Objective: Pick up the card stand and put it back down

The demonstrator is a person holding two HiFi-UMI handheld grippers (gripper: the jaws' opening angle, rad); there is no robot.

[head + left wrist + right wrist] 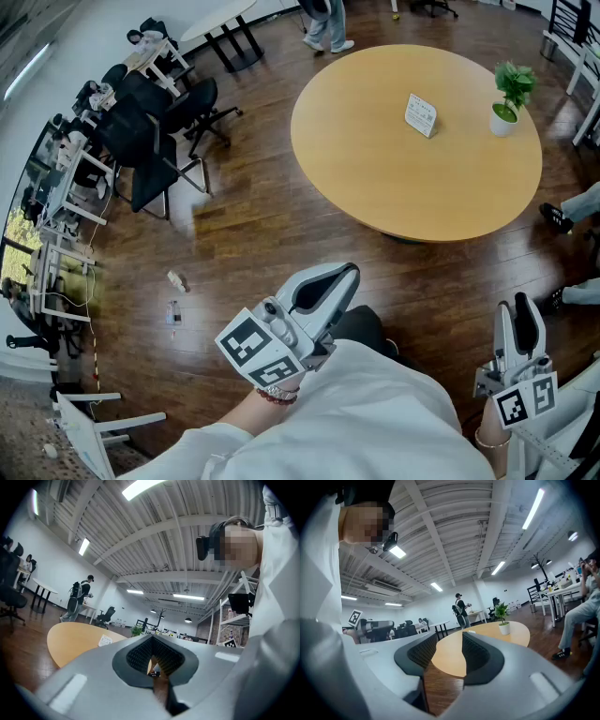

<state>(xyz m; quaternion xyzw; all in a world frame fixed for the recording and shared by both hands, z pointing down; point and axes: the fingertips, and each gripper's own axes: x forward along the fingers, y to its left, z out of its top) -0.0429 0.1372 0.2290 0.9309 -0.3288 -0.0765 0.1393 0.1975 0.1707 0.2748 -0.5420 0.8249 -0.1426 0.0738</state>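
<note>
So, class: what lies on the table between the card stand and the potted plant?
Nothing: the head view shows only bare tabletop between the card stand and the potted plant.

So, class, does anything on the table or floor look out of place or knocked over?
The table looks tidy: card stand and potted plant both stand upright. The only oddity is two small objects lying loose on the floor left of it, too small to identify.

I've got the card stand (pixel 421 114) in sight: a small white card with faint print, standing upright with a slight lean on the round wooden table (pixel 375 178), toward its far side, near the potted plant (pixel 506 98) but not touching it
</note>
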